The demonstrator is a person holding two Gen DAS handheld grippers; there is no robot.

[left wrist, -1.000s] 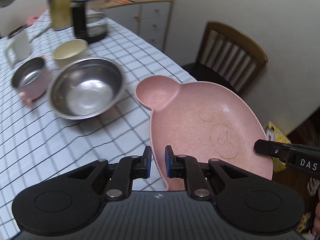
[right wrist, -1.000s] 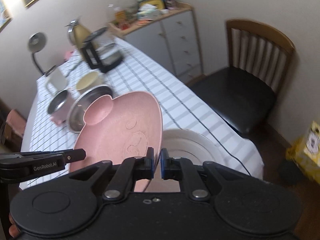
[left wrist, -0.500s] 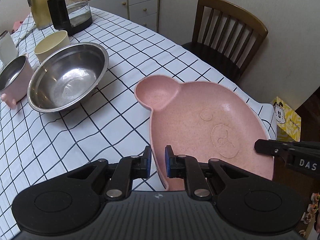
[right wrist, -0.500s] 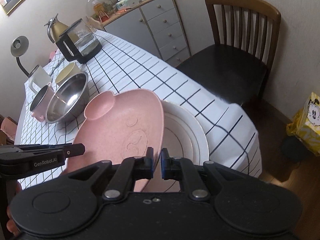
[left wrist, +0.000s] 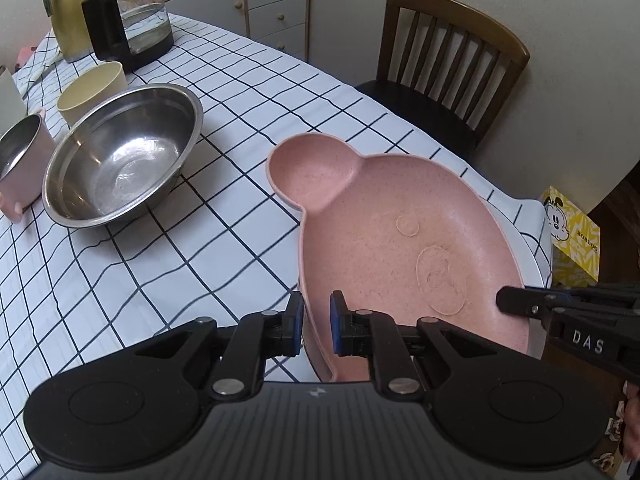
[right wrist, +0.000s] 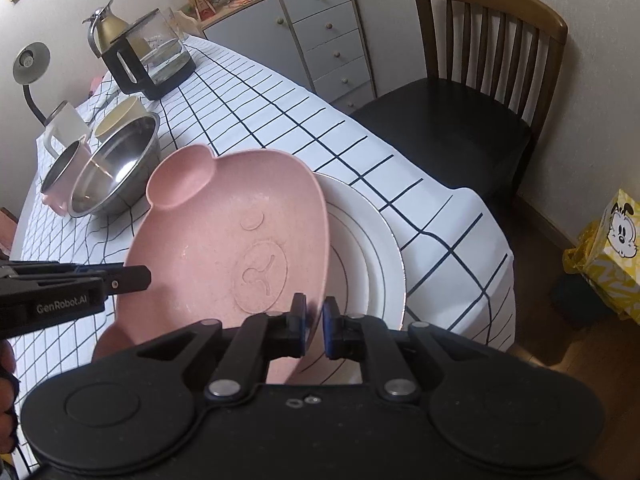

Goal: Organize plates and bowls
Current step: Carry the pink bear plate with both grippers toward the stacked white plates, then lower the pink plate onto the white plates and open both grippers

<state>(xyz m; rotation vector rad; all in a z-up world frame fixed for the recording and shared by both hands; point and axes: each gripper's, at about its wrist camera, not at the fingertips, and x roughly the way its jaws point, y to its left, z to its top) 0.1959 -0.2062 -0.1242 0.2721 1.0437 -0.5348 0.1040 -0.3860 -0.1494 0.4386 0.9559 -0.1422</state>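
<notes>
Both grippers hold a pink bear-shaped plate (left wrist: 384, 236). My left gripper (left wrist: 316, 322) is shut on the plate's near left rim. My right gripper (right wrist: 314, 326) is shut on its near right rim (right wrist: 320, 240). The plate (right wrist: 224, 244) hangs tilted just above a large white plate (right wrist: 368, 248) that lies near the table's end. In the left wrist view only a thin edge of the white plate (left wrist: 532, 248) shows past the pink one. A steel bowl (left wrist: 120, 156) stands to the left on the checked tablecloth.
A pink-sided steel cup (left wrist: 20, 160), a cream bowl (left wrist: 90, 90), a glass kettle (left wrist: 128, 28) and a gold flask (left wrist: 68, 12) stand farther back. A wooden chair (right wrist: 480, 92) is beside the table's end, a grey drawer cabinet (right wrist: 312, 28) behind, a yellow bag (right wrist: 612, 248) on the floor.
Both grippers have carried the pink plate down and towards the white plate, so it now hangs low over it. The grips have not changed.
</notes>
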